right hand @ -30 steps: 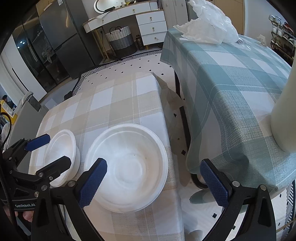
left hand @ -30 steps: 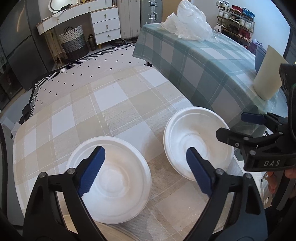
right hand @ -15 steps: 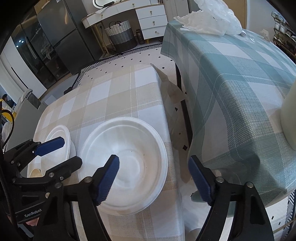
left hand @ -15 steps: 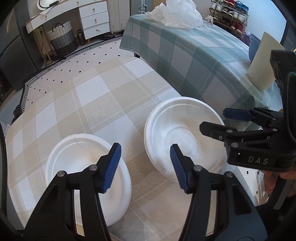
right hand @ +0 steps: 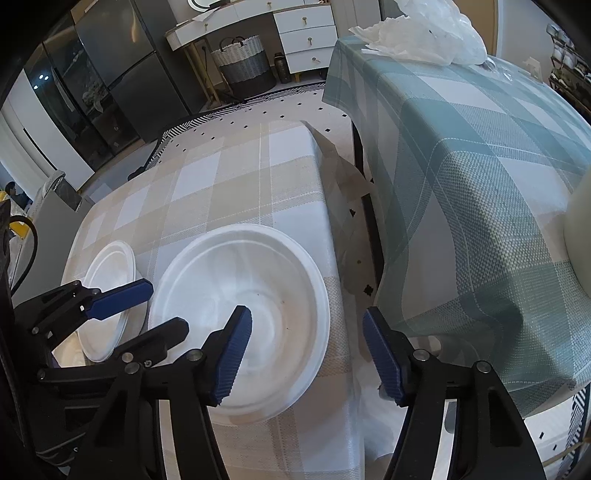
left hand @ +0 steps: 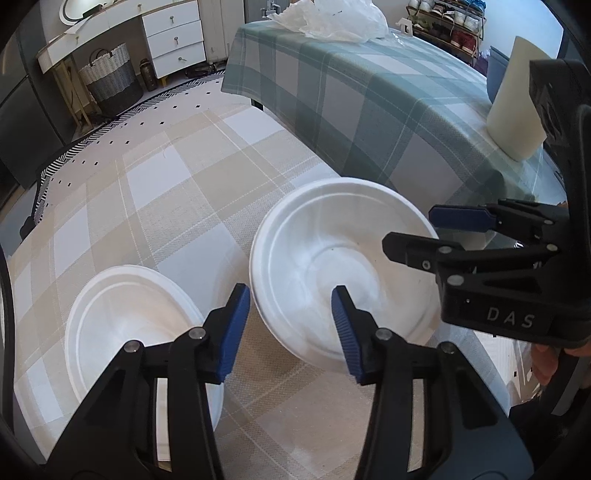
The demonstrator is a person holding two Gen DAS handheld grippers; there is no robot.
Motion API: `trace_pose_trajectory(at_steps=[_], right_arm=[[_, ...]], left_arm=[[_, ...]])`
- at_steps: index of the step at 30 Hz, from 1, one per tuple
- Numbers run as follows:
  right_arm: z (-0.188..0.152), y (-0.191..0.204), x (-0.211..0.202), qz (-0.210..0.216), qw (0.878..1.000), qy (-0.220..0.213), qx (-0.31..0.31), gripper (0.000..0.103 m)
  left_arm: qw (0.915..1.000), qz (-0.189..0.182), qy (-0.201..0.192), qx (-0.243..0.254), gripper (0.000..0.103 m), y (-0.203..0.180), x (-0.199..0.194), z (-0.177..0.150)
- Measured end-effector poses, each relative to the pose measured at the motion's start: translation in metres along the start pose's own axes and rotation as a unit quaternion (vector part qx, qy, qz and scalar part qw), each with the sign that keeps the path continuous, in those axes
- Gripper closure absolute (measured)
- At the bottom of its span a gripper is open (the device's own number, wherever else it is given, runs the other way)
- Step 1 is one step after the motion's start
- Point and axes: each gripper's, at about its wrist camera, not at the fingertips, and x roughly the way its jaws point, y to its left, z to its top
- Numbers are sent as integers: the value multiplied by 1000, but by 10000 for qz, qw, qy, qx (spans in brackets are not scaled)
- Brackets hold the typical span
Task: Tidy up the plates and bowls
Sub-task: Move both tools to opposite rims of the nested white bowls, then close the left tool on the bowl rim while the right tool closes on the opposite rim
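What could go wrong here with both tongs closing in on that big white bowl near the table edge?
The large bowl sits close to the beige table's edge; a nudge from the right tongs might slide it off. The left tongs straddle its opposite rim, so both tongs could collide or crush the thin rim. The left tongs may also bump the smaller bowl.

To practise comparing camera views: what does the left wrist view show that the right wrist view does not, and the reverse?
Only the left wrist view shows the shoe rack. Only the right wrist view shows the dark refrigerator. Both show two white bowls, the beige checked tablecloth, the green checked tablecloth, the plastic bag and both open grippers.
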Motion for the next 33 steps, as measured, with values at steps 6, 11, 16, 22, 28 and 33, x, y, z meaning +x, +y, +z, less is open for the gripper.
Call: trace_pose_trajectory(at_steps=[6, 11, 16, 22, 28, 33], right_arm=[[-1, -1, 5, -31, 10000, 79, -23, 46], [-2, -3, 8, -41, 9999, 145, -38, 53], [-2, -4, 8, -20, 9998, 181, -21, 60], [-3, -3, 4, -29, 9998, 183, -62, 72], [-4, -3, 1, -60, 9998, 144, -82, 78], [-4, -2, 1, -126, 9998, 135, -113, 81]], left_arm=[[9999, -4, 128, -62, 59, 0, 8, -4], [9998, -50, 180, -104, 63, 0, 12, -5], [9995, -116, 237, -146, 74, 0, 14, -6], [9993, -130, 268, -234, 81, 2, 14, -7], [9992, -101, 275, -261, 82, 3, 14, -7], [9993, -99, 262, -259, 82, 2, 13, -7]])
